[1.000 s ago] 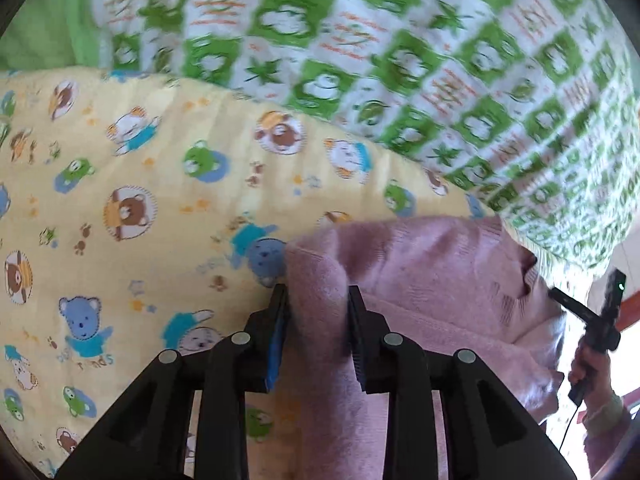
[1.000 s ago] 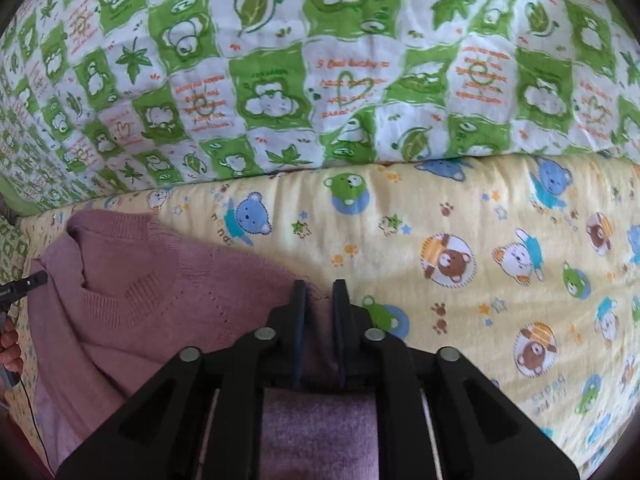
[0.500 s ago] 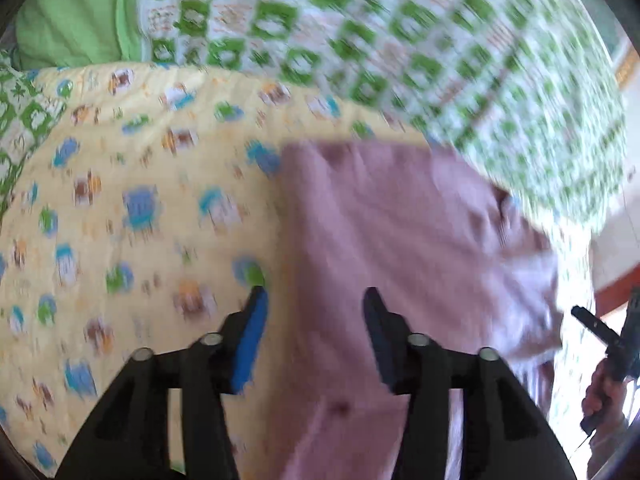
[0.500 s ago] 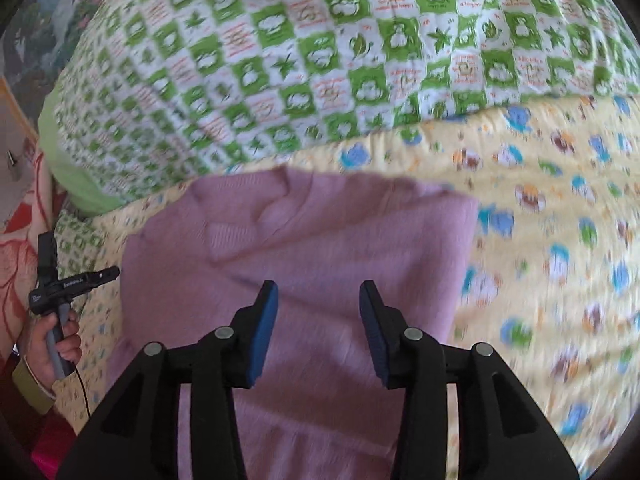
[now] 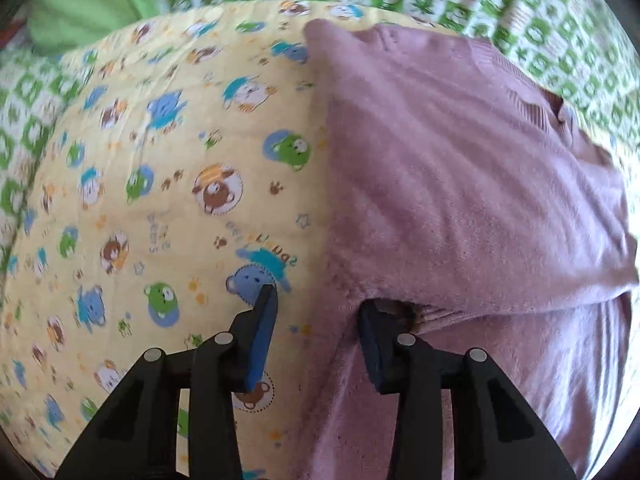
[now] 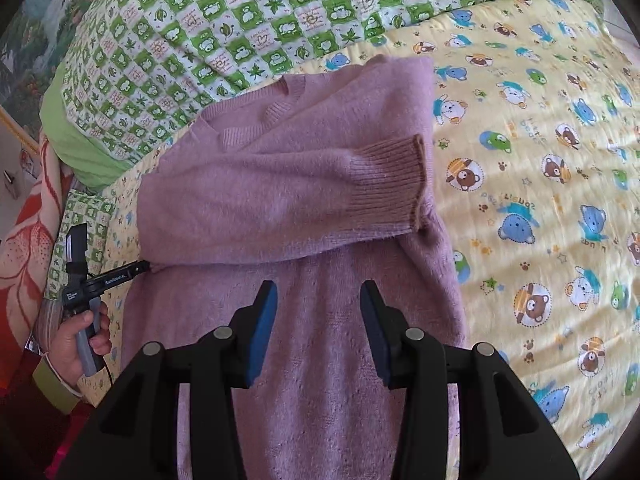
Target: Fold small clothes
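A small pink knitted sweater (image 6: 288, 184) lies flat on a yellow bear-print sheet (image 6: 540, 160). One sleeve is folded across the chest, its ribbed cuff (image 6: 392, 184) near the right edge. In the left wrist view the sweater (image 5: 460, 184) fills the right half. My left gripper (image 5: 318, 304) is open and empty, just above the sweater's left edge at the sleeve fold. My right gripper (image 6: 318, 296) is open and empty, above the sweater's lower body. The left gripper also shows at the left of the right wrist view (image 6: 86, 276), held in a hand.
A green-and-white checked quilt (image 6: 240, 24) lies bunched behind the sweater. A green pillow (image 5: 84, 4) sits at the back left. An orange floral cloth (image 6: 24, 216) hangs at the bed's left side. The yellow sheet (image 5: 140, 208) spreads left of the sweater.
Both grippers were shut on the sweater's folded edge; they have opened, let go and pulled back toward the hem. The sleeve now lies across the chest.
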The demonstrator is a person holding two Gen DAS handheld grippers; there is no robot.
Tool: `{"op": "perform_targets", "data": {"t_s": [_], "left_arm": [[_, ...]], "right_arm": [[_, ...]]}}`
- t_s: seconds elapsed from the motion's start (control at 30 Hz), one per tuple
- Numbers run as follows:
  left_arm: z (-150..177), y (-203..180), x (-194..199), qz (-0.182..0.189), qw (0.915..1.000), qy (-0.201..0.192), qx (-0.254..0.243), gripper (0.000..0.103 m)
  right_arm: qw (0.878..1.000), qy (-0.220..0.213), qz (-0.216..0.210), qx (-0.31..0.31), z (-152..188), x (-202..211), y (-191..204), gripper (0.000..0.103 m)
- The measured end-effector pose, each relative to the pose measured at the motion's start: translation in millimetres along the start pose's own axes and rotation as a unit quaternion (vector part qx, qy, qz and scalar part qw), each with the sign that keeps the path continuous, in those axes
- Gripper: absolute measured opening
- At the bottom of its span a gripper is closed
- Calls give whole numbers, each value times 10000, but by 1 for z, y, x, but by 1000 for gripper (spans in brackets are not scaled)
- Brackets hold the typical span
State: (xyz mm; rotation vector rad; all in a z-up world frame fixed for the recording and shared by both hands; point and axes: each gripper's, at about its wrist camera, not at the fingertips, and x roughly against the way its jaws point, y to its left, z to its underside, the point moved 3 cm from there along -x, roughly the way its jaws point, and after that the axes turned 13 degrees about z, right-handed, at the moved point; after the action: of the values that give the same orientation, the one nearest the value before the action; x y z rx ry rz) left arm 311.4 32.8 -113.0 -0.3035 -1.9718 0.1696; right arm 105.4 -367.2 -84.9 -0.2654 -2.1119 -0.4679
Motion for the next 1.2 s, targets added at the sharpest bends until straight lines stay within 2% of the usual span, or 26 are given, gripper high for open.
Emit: {"op": "perform_targets", "data": {"t_s": [0.13, 0.17, 0.23, 0.27, 0.37, 0.43, 0.47, 0.5, 0.53, 0.6, 0.63, 0.7, 0.73, 0.77, 0.83, 0.9, 0.93, 1.0, 1.07, 1.2], "left_arm": [[10, -8, 6, 198, 9997, -27, -104, 39], [12, -12, 6, 153, 9997, -31, -182, 39], [10, -11, -1, -176, 9996, -27, -235, 37], [9, -6, -3, -245, 9996, -19, -111, 32], [3, 23, 2, 31, 9966, -249, 783, 32], [4, 35, 6, 217, 9925, -344, 1151, 32], [5, 35, 6, 224, 9921, -360, 1180, 32], [8, 34, 9, 150, 9929, -364, 1119, 32], [9, 33, 10, 100, 9934, -371, 1084, 32], [7, 29, 9, 86, 9926, -397, 1147, 32], [11, 31, 11, 148, 9909, -424, 1272, 32], [16, 38, 15, 241, 9871, -508, 1499, 32], [18, 39, 14, 268, 9857, -543, 1572, 32], [22, 45, 17, 298, 9843, -572, 1642, 33], [26, 47, 18, 319, 9822, -610, 1750, 33], [32, 52, 17, 346, 9802, -628, 1847, 33], [33, 53, 17, 358, 9797, -632, 1870, 33], [38, 56, 20, 372, 9790, -644, 1899, 33], [40, 56, 21, 378, 9788, -653, 1905, 33], [33, 60, 18, 351, 9771, -716, 1973, 34]], "right_arm": [[9996, -164, 202, -132, -19, -12, -9, 44], [9989, -183, 335, -260, -25, -19, -15, 44], [9978, -253, 448, -412, -35, -28, -23, 44], [9973, -263, 506, -463, -40, -35, -26, 44], [9968, -292, 618, -405, -50, -47, -25, 44], [9965, -363, 744, -107, -57, -52, -15, 44], [9961, -398, 794, -18, -59, -53, -13, 40], [9962, -368, 786, 66, -62, -58, -10, 27], [9963, -275, 799, 146, -65, -63, -8, 23], [9947, -467, 856, 324, -73, -60, -4, 23], [9935, -610, 874, 407, -75, -55, -2, 24], [9912, -785, 844, 645, -80, -50, 4, 39], [9896, -786, 905, 795, -82, -52, 6, 53], [9884, -730, 974, 910, -83, -56, 7, 59], [9871, -504, 1045, 1100, -83, -71, 5, 59], [9885, -151, 922, 1190, -81, -86, 1, 51], [9872, -91, 961, 1267, -80, -88, 0, 34], [9859, -91, 948, 1376, -81, -86, -1, 15], [9866, -158, 776, 1428, -85, -79, -1, 9], [9854, -672, 717, 1389, -104, -57, 7, 9]]}}
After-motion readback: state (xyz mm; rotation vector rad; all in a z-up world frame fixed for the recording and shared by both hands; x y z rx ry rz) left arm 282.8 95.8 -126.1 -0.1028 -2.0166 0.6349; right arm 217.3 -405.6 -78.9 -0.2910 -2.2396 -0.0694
